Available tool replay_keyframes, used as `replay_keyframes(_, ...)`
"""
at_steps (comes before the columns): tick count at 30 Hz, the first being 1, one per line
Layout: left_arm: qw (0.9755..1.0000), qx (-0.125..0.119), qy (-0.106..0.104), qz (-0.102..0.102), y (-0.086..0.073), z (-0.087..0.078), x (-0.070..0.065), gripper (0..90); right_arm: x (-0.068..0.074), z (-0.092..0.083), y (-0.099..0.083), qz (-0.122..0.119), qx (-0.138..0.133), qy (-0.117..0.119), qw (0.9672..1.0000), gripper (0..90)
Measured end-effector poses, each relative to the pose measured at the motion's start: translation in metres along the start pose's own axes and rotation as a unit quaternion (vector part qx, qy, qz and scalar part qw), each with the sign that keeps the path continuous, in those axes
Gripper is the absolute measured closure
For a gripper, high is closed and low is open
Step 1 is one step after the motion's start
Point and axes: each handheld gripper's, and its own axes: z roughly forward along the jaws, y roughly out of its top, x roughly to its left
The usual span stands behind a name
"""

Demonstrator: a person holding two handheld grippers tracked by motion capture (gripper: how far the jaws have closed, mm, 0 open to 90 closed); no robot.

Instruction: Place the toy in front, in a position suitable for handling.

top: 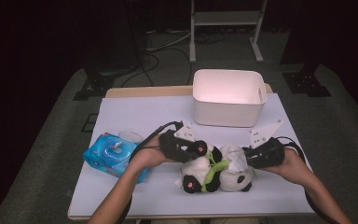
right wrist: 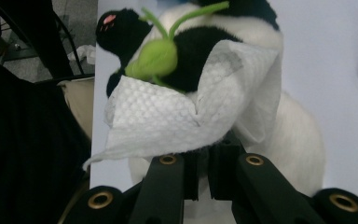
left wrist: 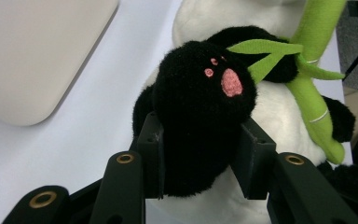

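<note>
The panda plush is lying on the white table, at the near edge and a little right of the middle, and both hands are working on it at once. The left gripper is clamping one black paw, the one with the pink pads stitched on; its jaws are pressing into the fur on both sides and pinning that limb. The right gripper is coming in from the right, its jaws pinched almost together on a crumpled white wipe, and that wipe is draping over the panda's body just beside the green bamboo sprig.

So this looks like a cleaning job, and I'd judge it is somewhere in the middle. The wipe is already out of the blue wipes pack, which is sitting at the near left with its lid flipped up. The toy is being held steady and the wipe is lying against the fur. Whether much of the toy has been covered I cannot tell; nothing on the fur shows it.

What seems left: more rubbing, then letting go of the paw. The white bin is waiting at the far side, perhaps for the toy or the used wipe.
</note>
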Motion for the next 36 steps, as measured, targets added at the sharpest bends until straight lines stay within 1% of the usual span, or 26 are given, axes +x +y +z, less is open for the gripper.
replay_keyframes(4,0.9999,-0.004,0.000,-0.011,-0.003,0.001,0.002,59.8,0.002,0.003,0.002,-0.006,0.003,-0.008,0.9999,83.9)
replay_keyframes(6,0.9999,-0.006,-0.002,-0.012,-0.004,0.000,0.002,59.8,0.001,-0.002,-0.002,-0.002,0.001,-0.013,0.9999,83.9)
replay_keyframes(7,0.9999,-0.007,-0.003,-0.010,-0.004,0.000,0.002,59.8,0.000,-0.005,-0.005,0.004,-0.002,-0.014,0.9999,83.9)
replay_keyframes(8,0.9999,-0.008,-0.002,-0.011,-0.005,-0.001,0.002,59.8,0.000,-0.008,-0.009,0.006,0.001,-0.020,0.9998,83.9)
replay_keyframes(10,0.9998,-0.011,-0.002,-0.016,-0.007,-0.001,0.002,59.8,-0.001,-0.012,-0.017,0.018,0.003,-0.022,0.9996,83.9)
replay_keyframes(11,0.9998,-0.012,-0.002,-0.015,-0.008,-0.001,0.003,59.8,-0.002,-0.014,-0.021,0.018,0.007,-0.027,0.9995,83.9)
replay_keyframes(14,0.9997,-0.016,-0.004,-0.017,-0.009,-0.001,0.003,59.8,-0.005,-0.020,-0.036,0.039,0.007,-0.032,0.9987,83.9)
replay_keyframes(16,0.9998,-0.016,-0.005,-0.014,-0.010,-0.002,0.002,59.8,-0.007,-0.024,-0.047,0.054,0.008,-0.039,0.9978,83.8)
replay_keyframes(18,0.9996,-0.020,-0.009,-0.016,-0.010,-0.002,0.001,59.8,-0.010,-0.026,-0.056,0.069,0.009,-0.044,0.9966,83.8)
replay_keyframes(21,0.9998,-0.015,-0.010,-0.010,-0.009,-0.003,0.000,59.7,-0.012,-0.027,-0.062,0.079,0.012,-0.047,0.9957,83.8)
replay_keyframes(24,0.9999,-0.013,-0.009,-0.007,-0.008,-0.003,-0.001,59.7,-0.011,-0.026,-0.053,0.067,0.015,-0.049,0.9964,83.8)
replay_keyframes(26,0.9998,-0.014,-0.009,-0.006,-0.008,-0.003,-0.002,59.7,-0.010,-0.023,-0.044,0.050,0.021,-0.052,0.9972,83.8)
replay_keyframes(28,0.9998,-0.014,-0.010,-0.004,-0.007,-0.003,-0.003,59.7,-0.011,-0.022,-0.034,0.040,0.017,-0.052,0.9977,83.8)
replay_keyframes(30,0.9998,-0.017,-0.010,-0.005,-0.007,-0.003,-0.004,59.6,-0.011,-0.020,-0.022,0.030,0.007,-0.045,0.9985,83.7)
replay_keyframes(34,0.9998,-0.018,-0.009,-0.006,-0.007,-0.003,-0.005,59.5,-0.011,-0.008,0.003,0.006,0.005,-0.032,0.9994,83.6)
replay_keyframes(36,0.9997,-0.020,-0.010,-0.008,-0.008,-0.004,-0.005,59.5,-0.011,-0.002,0.013,-0.006,0.005,-0.026,0.9996,83.5)
